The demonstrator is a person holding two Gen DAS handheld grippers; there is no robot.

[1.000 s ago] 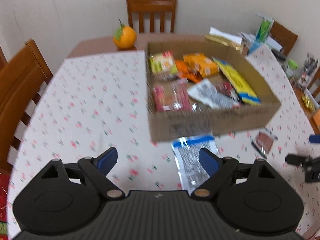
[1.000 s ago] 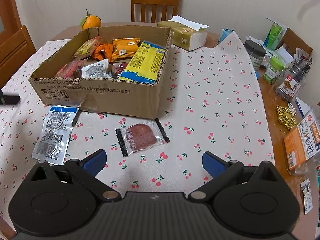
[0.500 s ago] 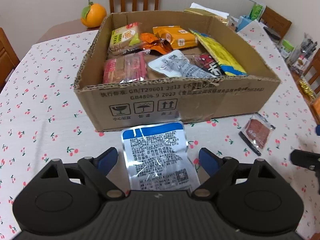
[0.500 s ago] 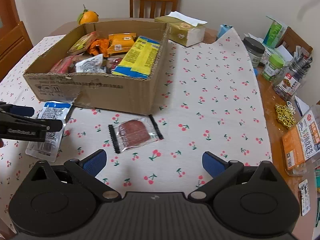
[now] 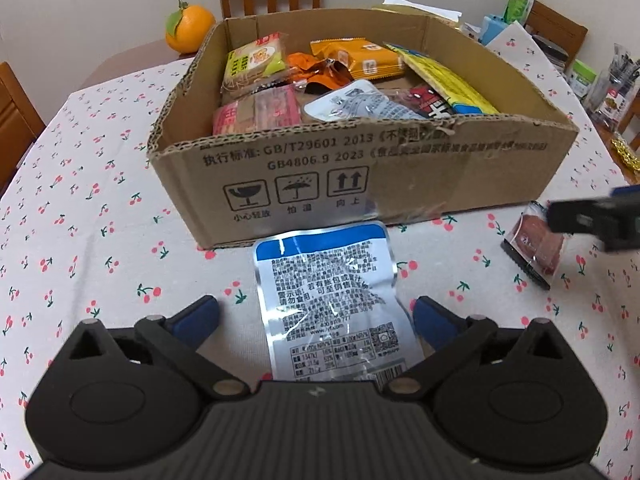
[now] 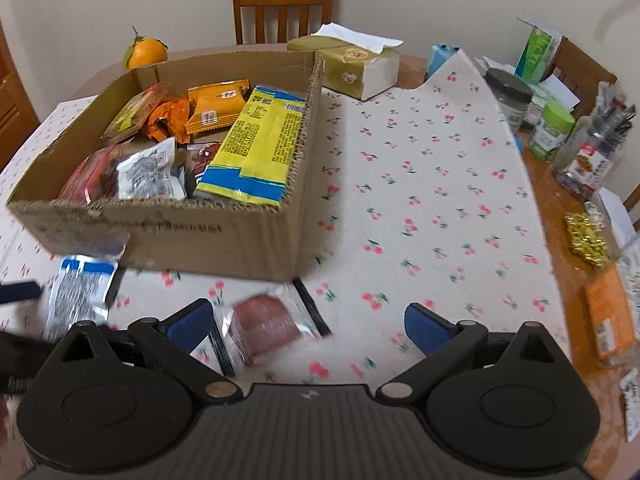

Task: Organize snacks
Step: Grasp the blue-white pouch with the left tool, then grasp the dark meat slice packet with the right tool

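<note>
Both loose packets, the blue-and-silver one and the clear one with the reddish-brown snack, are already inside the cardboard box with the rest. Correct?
Not quite. Both the blue-and-silver packet and the clear packet with the reddish-brown snack lie on the cherry-print tablecloth in front of the cardboard box, not inside it. Both wrist views show this.

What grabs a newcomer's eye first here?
The open brown cardboard box crammed with bright snack packets, mid-table on the cherry-print cloth. In front of it lies a silver-and-blue foil packet, between the left claw's opening jaws. A round orange fruit sits behind the box.
</note>
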